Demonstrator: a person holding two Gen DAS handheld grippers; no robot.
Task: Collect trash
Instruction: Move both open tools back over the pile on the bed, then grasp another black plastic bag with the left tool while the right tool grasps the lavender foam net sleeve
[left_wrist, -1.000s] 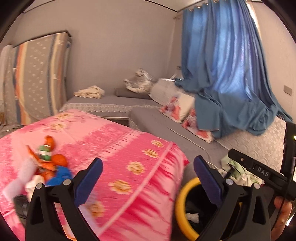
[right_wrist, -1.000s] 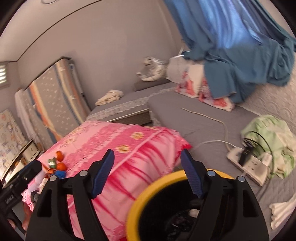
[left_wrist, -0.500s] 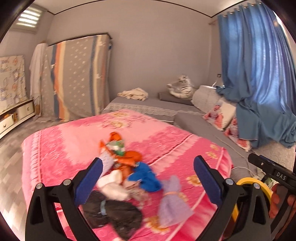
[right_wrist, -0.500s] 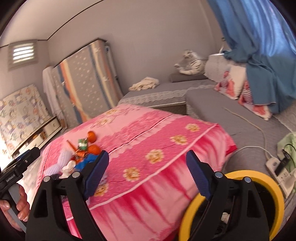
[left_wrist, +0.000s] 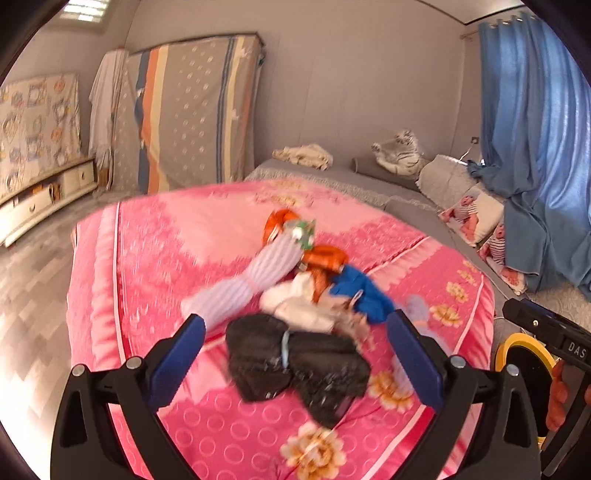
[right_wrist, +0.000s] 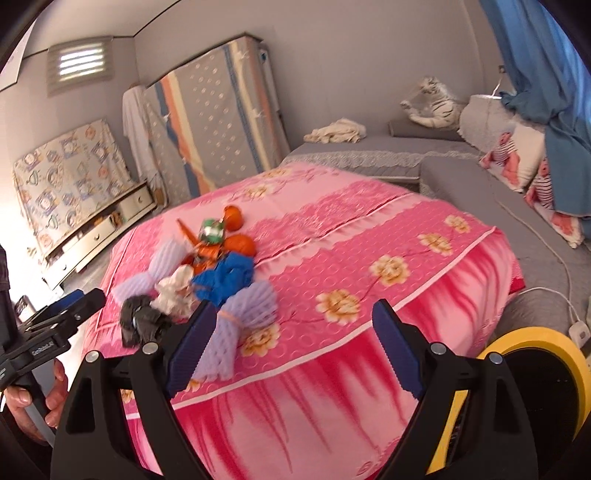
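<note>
A pile of trash lies on the pink flowered bed (left_wrist: 155, 266): a black bag (left_wrist: 295, 365), a crumpled white piece (left_wrist: 295, 302), a blue wrapper (left_wrist: 362, 295), orange wrappers (left_wrist: 325, 258) and a lavender foam net (left_wrist: 251, 284). My left gripper (left_wrist: 295, 354) is open just short of the black bag, which shows between its fingers with no contact visible. My right gripper (right_wrist: 293, 347) is open over the bed's near edge, with a second lavender foam net (right_wrist: 243, 314) by its left finger. The yellow-rimmed bin (right_wrist: 535, 343) stands on the floor at the bed's right corner.
Grey mattresses (right_wrist: 461, 177) with pillows, a plush tiger (right_wrist: 436, 103) and a blue curtain (left_wrist: 535, 147) fill the right side. A power strip and cable (right_wrist: 576, 328) lie beside the bin. An upright striped mattress (left_wrist: 192, 110) and a low drawer unit (left_wrist: 44, 199) stand at the left.
Both views have swung left, away from the bin and grey mattress, onto the trash pile, which is now much nearer. The right gripper's jaws have widened slightly.
</note>
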